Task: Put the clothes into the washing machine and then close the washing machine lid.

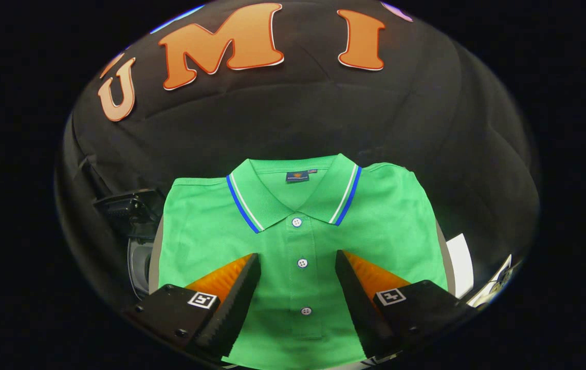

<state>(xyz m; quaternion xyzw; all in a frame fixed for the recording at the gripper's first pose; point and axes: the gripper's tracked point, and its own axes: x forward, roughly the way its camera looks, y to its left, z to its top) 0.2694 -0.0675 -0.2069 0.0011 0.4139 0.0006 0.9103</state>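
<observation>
A green polo shirt (298, 236) lies flat and folded, collar away from me, with blue and white stripes on the collar and three white buttons down the placket. My gripper (297, 263) hovers over its lower front, open, the fingers apart on either side of the placket with nothing pressed between them. To the left of the shirt, partly hidden by it, a dark lid-like part (128, 208) and a grey round rim (140, 264) show; I cannot tell whether this is the washing machine.
The shirt rests on a light surface whose rim (442, 241) peeks out at its right side. A white flat object (460, 264) lies to the right of the shirt. Black cloth wall stands close behind the collar.
</observation>
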